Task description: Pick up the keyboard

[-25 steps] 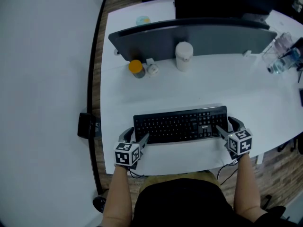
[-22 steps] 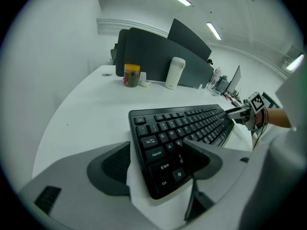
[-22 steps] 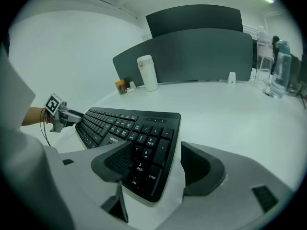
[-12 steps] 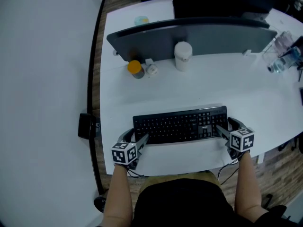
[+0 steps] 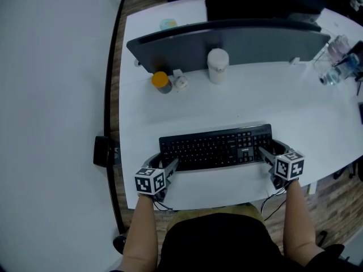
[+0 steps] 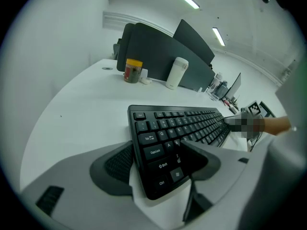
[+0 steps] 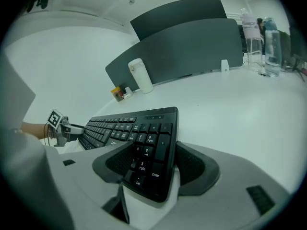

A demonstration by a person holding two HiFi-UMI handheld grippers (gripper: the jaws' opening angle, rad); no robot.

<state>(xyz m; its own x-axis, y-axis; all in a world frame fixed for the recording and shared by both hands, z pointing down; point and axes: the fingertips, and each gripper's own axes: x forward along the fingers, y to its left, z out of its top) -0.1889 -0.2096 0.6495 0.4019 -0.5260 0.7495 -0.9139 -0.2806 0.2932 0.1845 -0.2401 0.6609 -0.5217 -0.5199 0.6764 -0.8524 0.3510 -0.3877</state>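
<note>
Near edge of bench (image 5: 227,109): the keyboard (image 5: 215,147) lies flat, long side running left to right, close to the person.
Left gripper (image 5: 163,163): jaws have just been closing. The keyboard's left end sits between them, one pad on the far edge and the other at the near edge over the keys. They appear to press on it.
Right gripper (image 5: 272,150): jaws closed across the keyboard's right end, by the number pad, pinching far and near edges.
Done: both ends reached and gripped, as far as I can judge.
Left: the lift itself; the keyboard does not look raised yet.
Pose: both grippers slant forward and down from the near side, mirrored, one at each end.
</note>
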